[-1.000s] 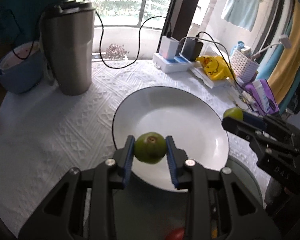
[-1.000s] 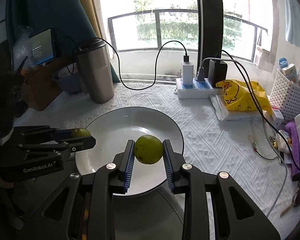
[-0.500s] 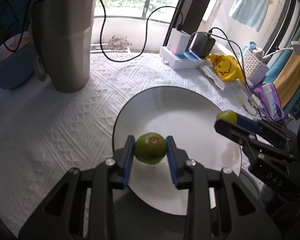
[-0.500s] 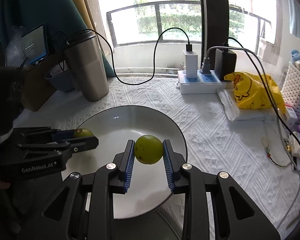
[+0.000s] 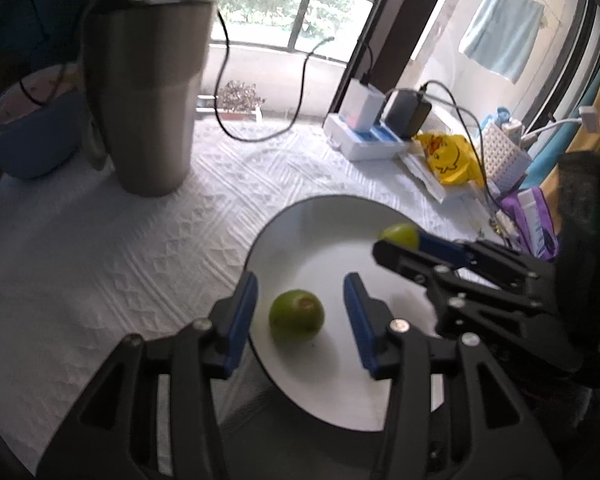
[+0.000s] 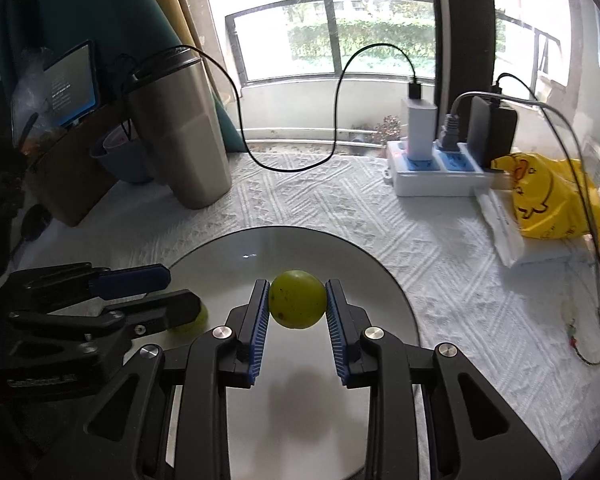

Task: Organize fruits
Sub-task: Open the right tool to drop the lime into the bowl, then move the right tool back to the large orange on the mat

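A white plate (image 5: 332,236) (image 6: 364,264) lies on the patterned white cloth. In the left wrist view a green fruit (image 5: 297,315) rests on the plate's near left part, between the blue pads of my left gripper (image 5: 300,312). Its jaws are opening and the pads stand clear of the fruit. My right gripper (image 6: 298,304) is shut on a second, yellow-green fruit (image 6: 298,299) and holds it above the plate. That fruit (image 5: 399,235) also shows at the right gripper's tip in the left wrist view. The released fruit (image 6: 192,322) peeks out behind the left gripper's fingers in the right wrist view.
A tall steel tumbler (image 5: 148,88) (image 6: 180,136) and a blue bowl (image 5: 28,140) stand at the back left. A power strip (image 6: 436,172) with chargers and cables, a yellow bag (image 6: 552,196) and a white basket (image 5: 500,152) crowd the back right.
My left gripper's jaws have spread apart and the green fruit now lies on the plate. The right gripper has carried its fruit further over the plate, closer to the left gripper.
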Motion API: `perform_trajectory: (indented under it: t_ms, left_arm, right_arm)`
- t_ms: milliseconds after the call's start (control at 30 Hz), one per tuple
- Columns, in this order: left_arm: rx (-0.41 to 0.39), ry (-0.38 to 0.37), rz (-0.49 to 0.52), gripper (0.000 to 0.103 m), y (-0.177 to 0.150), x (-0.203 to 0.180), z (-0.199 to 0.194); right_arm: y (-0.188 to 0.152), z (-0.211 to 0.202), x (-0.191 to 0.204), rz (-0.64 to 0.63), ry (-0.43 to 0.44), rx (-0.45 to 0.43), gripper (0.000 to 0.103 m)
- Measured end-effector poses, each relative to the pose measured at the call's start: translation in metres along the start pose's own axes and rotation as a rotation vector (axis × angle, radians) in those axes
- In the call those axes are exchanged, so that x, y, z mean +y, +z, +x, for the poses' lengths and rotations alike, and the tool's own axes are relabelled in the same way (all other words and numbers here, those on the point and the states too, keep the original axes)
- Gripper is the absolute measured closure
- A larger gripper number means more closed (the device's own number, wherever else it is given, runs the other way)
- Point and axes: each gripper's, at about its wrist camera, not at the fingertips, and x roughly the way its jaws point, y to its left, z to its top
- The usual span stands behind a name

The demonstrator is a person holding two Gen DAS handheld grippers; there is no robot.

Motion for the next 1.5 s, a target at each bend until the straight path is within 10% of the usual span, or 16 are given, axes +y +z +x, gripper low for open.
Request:
perform_trajectory:
  t_ms: [667, 800, 1500]
  left_arm:
    - [-0.085, 0.083, -0.071, 0.056, -0.031, 0.039, -0.054]
    - [-0.093, 0.077, -0.062, 0.056, -0.036, 0.035, -0.062]
    - [-0.139, 0.044, -0.022, 0.056, -0.075, 0.002, -0.11]
  right_arm:
    - [0.016, 0.031, 0.042, -0.035, 0.05, 0.097, 0.07]
    - [0.019, 0.022, 0.043, -0.032, 0.041, 0.072, 0.047]
    - [-0.018, -0.08, 0.061, -0.05, -0.019, -0.042, 0.047]
